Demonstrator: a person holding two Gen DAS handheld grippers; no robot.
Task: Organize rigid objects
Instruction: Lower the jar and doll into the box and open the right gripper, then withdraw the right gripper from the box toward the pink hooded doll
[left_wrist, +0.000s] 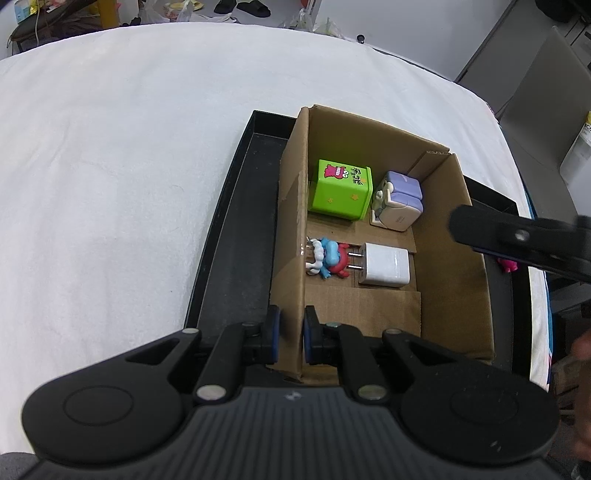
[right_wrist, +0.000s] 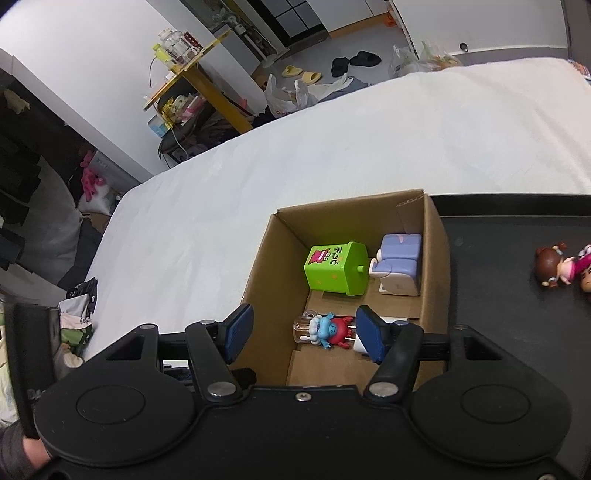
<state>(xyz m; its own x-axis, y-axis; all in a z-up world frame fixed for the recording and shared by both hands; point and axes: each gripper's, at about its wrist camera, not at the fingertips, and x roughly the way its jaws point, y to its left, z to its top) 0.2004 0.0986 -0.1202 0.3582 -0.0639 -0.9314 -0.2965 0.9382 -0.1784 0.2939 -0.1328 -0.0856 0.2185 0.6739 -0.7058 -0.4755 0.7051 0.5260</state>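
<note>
We see the cardboard box in the tray — two chargers behind, figurine left of the wall plug.

A plain brown cardboard box sits on a black tray over a white cloth, holding a lime-green cube printed with a red cartoon, a lavender-and-white block, a white charger and a blue-and-red figurine.
</note>
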